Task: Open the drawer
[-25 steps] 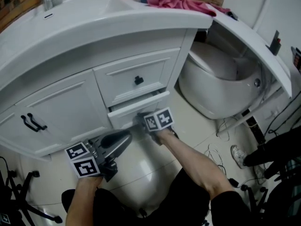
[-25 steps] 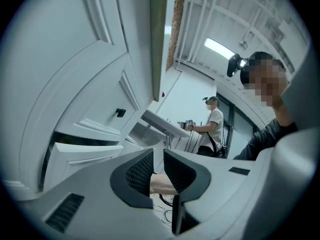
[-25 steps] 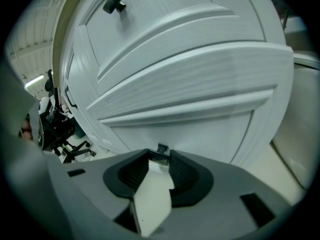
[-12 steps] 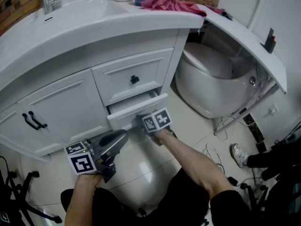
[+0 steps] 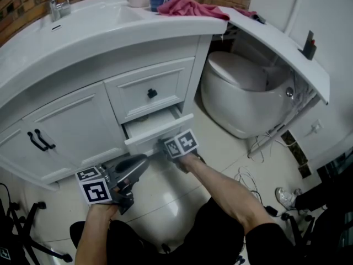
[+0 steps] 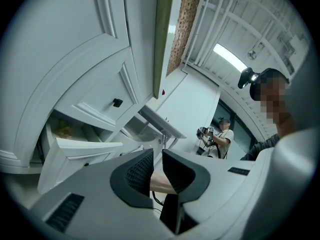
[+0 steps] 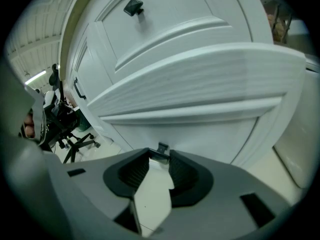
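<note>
Two drawers sit under the counter (image 5: 110,35), and the lower drawer (image 5: 160,130) is the one being worked. It stands partly out: its front is clear of the frame, and in the head view a strip of its inside shows between that front and the upper drawer (image 5: 151,90), which is closed. By my reading the opening is well begun but not finished, since only the front part of the inside shows.

The right gripper (image 5: 164,146) is at the drawer front, pointing down toward it. In the right gripper view its jaws are drawn in to a narrow gap, and the small dark knob (image 7: 162,149) sits pinched right at their tips. That grip is shallow, on the end of the knob only, so it could slip if the pull goes off line.

The left gripper (image 5: 144,160) hangs above the floor (image 5: 220,148), beside the drawer and apart from it. Its jaws stand a little apart with nothing between them; it has no share in the pull.

What is left, as I judge it, is a further straight pull outward until the drawer is fully open, then a release of the knob.
</note>
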A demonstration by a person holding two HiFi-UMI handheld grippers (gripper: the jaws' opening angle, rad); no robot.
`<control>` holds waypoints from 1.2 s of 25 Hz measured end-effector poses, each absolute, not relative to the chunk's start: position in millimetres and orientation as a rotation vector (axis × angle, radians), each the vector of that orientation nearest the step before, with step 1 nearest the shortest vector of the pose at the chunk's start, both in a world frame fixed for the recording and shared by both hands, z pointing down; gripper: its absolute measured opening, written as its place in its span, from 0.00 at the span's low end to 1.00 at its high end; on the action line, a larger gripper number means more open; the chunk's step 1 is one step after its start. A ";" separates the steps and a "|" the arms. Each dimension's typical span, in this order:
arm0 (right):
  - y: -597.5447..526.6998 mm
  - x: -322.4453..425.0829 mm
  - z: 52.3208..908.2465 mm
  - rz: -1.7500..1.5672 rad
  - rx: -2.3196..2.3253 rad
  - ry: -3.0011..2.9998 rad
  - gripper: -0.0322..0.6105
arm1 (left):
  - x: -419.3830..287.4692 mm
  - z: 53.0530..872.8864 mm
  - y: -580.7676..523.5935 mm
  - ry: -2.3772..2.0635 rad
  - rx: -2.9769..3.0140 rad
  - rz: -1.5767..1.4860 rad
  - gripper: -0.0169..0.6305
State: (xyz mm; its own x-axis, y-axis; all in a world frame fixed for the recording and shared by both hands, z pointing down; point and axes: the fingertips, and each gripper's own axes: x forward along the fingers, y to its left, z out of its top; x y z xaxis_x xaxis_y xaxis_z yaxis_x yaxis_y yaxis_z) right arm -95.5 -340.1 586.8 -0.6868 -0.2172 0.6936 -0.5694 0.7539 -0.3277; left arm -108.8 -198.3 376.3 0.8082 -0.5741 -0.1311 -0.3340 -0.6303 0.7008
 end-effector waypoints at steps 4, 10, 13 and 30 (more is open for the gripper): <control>-332.3 -90.7 586.9 0.703 0.586 -2.294 0.28 | -105.6 374.3 -190.5 -0.658 2.305 -0.446 0.11; -320.4 -83.6 586.9 0.688 0.577 -2.280 0.28 | -98.7 369.3 -180.9 -0.646 2.317 -0.447 0.11; -312.7 -78.2 587.6 0.685 0.571 -2.272 0.28 | -94.0 367.9 -176.4 -0.639 2.320 -0.445 0.11; -273.2 -53.2 588.8 0.645 0.543 -2.220 0.27 | -72.9 358.8 -152.1 -0.606 2.341 -0.435 0.11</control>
